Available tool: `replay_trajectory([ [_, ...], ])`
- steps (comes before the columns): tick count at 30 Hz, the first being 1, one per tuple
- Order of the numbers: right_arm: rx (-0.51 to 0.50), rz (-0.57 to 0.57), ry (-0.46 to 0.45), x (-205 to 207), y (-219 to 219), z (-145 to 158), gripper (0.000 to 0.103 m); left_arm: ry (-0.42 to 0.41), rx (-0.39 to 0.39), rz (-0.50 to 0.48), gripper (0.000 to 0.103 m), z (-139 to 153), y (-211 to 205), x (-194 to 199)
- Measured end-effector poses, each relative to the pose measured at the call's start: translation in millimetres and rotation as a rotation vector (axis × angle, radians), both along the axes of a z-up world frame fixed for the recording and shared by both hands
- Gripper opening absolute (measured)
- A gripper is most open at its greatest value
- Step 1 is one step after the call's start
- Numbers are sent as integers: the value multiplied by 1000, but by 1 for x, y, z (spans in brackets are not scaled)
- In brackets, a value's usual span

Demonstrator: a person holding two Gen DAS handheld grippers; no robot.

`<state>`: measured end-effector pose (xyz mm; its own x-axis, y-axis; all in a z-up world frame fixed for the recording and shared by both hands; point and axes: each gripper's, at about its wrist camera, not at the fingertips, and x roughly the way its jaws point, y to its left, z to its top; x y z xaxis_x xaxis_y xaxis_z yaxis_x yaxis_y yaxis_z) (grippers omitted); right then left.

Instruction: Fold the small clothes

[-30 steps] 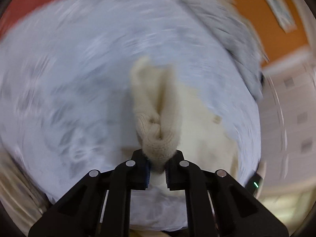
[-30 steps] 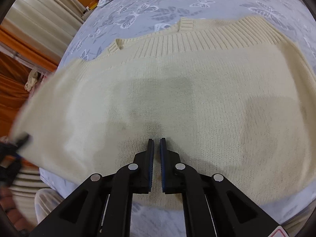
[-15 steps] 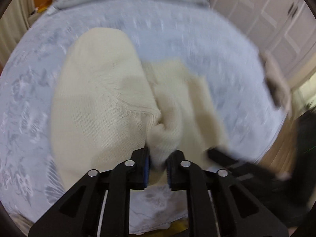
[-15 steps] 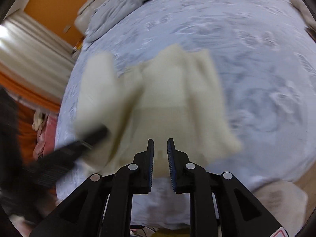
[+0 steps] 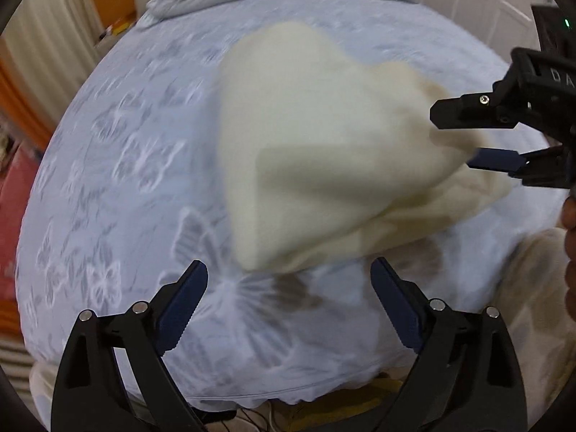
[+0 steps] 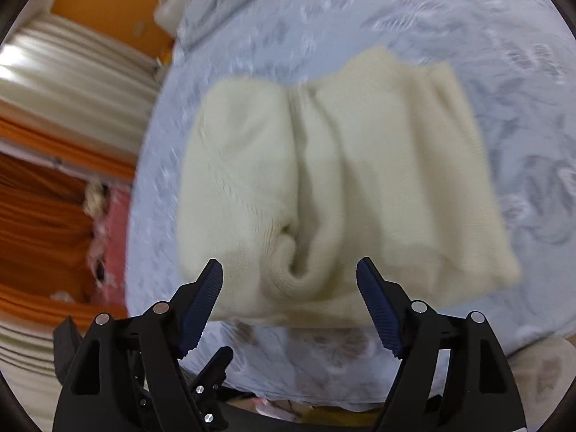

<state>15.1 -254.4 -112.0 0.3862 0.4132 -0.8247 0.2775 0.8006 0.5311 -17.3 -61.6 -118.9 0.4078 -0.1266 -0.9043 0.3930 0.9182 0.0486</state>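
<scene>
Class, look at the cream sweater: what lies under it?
The cream sweater lies folded on a pale blue bedsheet with a butterfly print. The sheet shows all around; whatever is directly beneath the folds is covered.

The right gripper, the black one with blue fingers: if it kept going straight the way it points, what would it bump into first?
Most likely the folded cream knitted sweater lying on the pale blue butterfly-print bedsheet. The right gripper, fingers apart and empty, points down at the sweater's near edge, though blur makes depth uncertain.
</scene>
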Motion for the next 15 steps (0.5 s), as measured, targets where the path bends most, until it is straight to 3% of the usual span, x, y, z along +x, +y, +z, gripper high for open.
replay_trajectory([
  [3, -35, 21, 25, 13, 18, -5, 75, 18, -28, 61, 90, -10, 11, 12],
  [4, -45, 24, 13, 19, 24, -2, 66, 20, -38, 83, 89, -12, 13, 16],
  [5, -63, 28, -13, 22, 30, 6, 34, 17, -55, 113, 86, -15, 18, 22],
  [6, -94, 44, -51, 28, 38, 21, 16, 19, -69, 128, 79, -16, 18, 26],
  [8, -44, 50, -163, 28, 44, 54, 14, 83, -117, 143, 31, -22, 23, 34],
  [9, -15, 59, -227, 27, 47, 74, 12, 120, -131, 174, 20, -25, 28, 39],
  [11, -7, 74, -357, 12, 53, 123, 11, 156, -220, 226, 20, -23, 40, 44],
  [13, -45, 54, -428, -9, 44, 142, 11, 119, -279, 221, 20, -7, 39, 39],
  [15, -77, -20, -422, -28, 17, 132, 11, 99, -270, 185, 16, 4, 27, 36],
])
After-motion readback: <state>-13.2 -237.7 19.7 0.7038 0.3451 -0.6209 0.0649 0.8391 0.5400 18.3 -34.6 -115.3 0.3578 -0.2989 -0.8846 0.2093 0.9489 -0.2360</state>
